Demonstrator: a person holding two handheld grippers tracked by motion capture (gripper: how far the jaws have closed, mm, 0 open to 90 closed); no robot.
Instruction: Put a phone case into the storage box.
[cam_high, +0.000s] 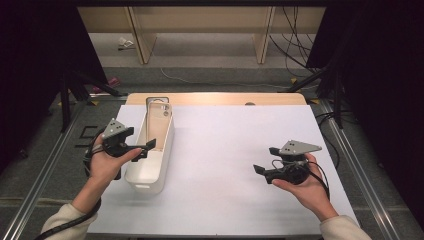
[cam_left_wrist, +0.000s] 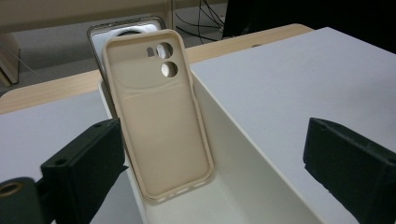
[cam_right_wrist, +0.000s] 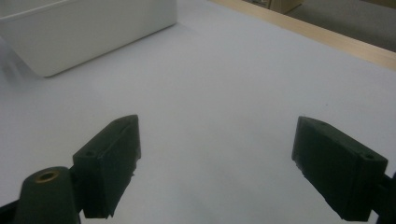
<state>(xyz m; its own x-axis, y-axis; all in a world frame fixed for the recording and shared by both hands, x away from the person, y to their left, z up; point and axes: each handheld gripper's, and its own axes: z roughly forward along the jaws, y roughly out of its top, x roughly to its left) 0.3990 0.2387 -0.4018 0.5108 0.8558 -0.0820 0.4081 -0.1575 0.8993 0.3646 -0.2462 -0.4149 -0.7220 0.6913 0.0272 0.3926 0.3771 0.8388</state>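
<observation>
Left gripper hovers with jaws spread over the white bin; right gripper, jaws spread, well right of it.

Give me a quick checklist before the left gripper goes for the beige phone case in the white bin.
1. Left gripper open: ok, both fingers spread wide.
2. Beige soft phone case reachable: ok, it stands tilted in the white rectangular plastic bin, inner side facing the gripper.
3. Case free of other items: not ok, a grey-rimmed phone-shaped item stands right behind it; touching cannot be told.
4. Fingers around the case: not ok, the case lies ahead of them, nearer the left finger.
5. Right gripper out of the way: ok, open, over the white table sheet, away from the bin.
</observation>
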